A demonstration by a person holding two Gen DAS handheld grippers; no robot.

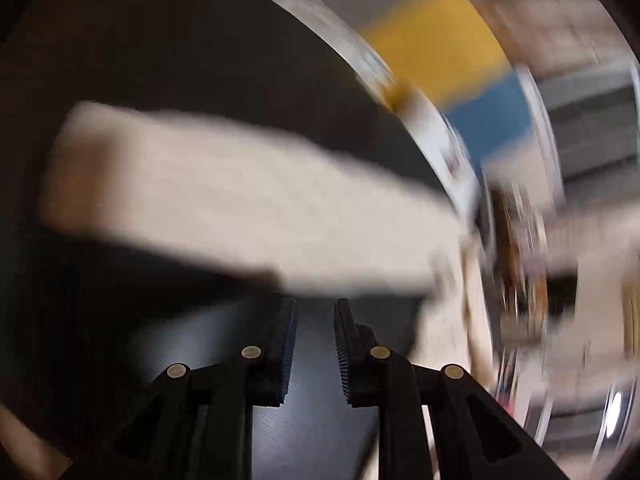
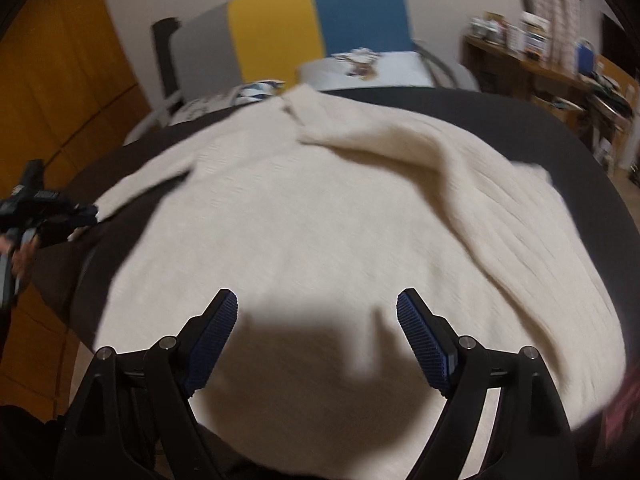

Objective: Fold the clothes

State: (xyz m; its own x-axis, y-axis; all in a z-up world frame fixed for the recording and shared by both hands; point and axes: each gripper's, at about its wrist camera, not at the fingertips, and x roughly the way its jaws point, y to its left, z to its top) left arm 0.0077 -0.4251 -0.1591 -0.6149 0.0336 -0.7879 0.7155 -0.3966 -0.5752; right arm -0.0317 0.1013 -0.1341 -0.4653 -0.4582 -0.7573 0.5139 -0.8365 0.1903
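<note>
right gripper (image 2: pixel 317 312) jaws wide, empty, low centre above cream ribbed-knit sweater (image 2: pixel 320 220) covering most of dark round table (image 2: pixel 580 152) | left gripper (image 1: pixel 315 312) jaws narrow, nothing between, sleeve (image 1: pixel 240 200) blurred ahead | table rim bare upper right | grey-yellow-blue chair (image 2: pixel 312 24) behind, cluttered shelf (image 2: pixel 540 60) upper right

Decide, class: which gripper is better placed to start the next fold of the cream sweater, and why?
Probably the left. The left gripper sits at the sleeve end, its fingers slightly apart. The right gripper hovers wide open over the cream sweater's flat middle, with no edge between its fingers.
</note>
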